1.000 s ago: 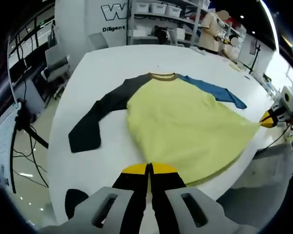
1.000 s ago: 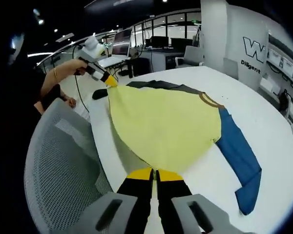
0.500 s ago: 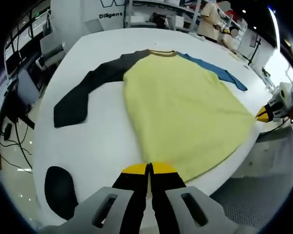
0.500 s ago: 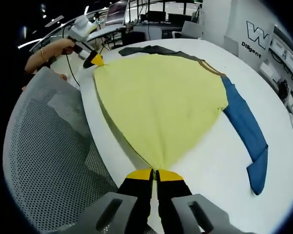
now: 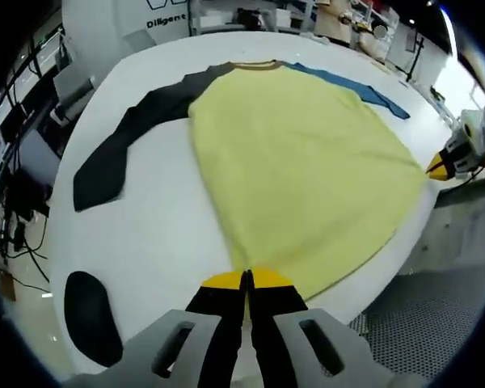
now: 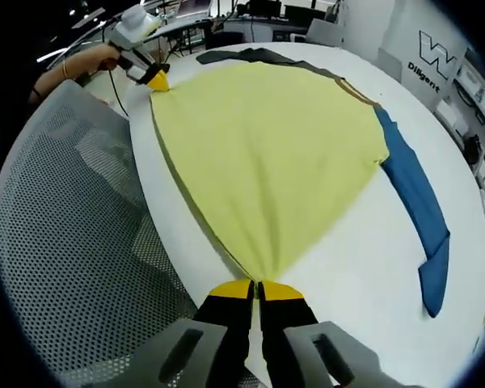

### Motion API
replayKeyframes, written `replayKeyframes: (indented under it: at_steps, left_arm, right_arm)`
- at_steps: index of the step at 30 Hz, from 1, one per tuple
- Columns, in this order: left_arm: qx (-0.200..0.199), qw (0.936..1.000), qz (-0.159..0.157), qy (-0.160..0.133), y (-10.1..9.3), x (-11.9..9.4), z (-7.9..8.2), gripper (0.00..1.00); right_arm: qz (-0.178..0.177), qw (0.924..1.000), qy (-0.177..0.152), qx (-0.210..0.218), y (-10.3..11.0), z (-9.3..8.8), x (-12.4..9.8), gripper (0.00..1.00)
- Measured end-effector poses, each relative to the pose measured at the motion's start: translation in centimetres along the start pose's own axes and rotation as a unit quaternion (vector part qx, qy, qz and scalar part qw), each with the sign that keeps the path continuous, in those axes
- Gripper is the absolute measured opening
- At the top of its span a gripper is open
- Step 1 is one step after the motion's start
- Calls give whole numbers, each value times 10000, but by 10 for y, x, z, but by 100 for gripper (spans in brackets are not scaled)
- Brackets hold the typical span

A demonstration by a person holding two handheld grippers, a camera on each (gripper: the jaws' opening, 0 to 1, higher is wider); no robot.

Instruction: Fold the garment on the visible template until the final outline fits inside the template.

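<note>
We see bare white table (image 5: 153, 234) open beside the shirt (image 5: 299, 162) on the dark-sleeve (image 5: 117, 153) side, while a grey mesh chair (image 6: 73, 242) stands close against the table edge on the hem side.

Shirt (image 5: 299, 170) hem pulled back toward table (image 5: 158, 234) near edge since a second ago; yellow body now stretched wider and flatter between the two corners. Left gripper (image 5: 247, 279) and right gripper (image 6: 258, 288) drawn further apart, each clamped on a hem corner. Dark sleeve (image 5: 121, 145) and blue sleeve (image 6: 416, 202) dragged straighter along table. Mesh chair (image 6: 73, 242) looms larger beside right gripper.
</note>
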State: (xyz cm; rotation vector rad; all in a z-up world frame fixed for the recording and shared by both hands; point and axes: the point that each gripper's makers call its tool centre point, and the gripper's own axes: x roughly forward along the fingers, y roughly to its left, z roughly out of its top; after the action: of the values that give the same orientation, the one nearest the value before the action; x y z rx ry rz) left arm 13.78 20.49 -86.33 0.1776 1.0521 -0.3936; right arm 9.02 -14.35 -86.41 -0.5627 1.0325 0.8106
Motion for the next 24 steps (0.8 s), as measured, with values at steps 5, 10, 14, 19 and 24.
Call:
replayKeyframes:
  at_steps: [5, 10, 14, 19, 24]
  left_arm:
    - [-68, 10000, -14, -64, 0, -1, -1, 0]
    - [-290, 9992, -127, -264, -1, -4, -1, 1]
    - [-384, 9980, -206, -461, 2, -14, -2, 9]
    - [-146, 9983, -88, -554, 12, -24, -11, 14]
    - [14, 9978, -138, -649, 13, -29, -21, 19]
  right_arm:
    - [-50, 10000, 12, 36, 0, -2, 3, 0]
    - [-63, 9999, 22, 102, 1, -2, 5, 0]
    - [-31, 9984, -71, 568, 2, -3, 3, 0]
    - [-44, 9947, -323, 977, 2, 1, -4, 3]
    - [-37, 9906, -511, 1269, 3, 7, -16, 16]
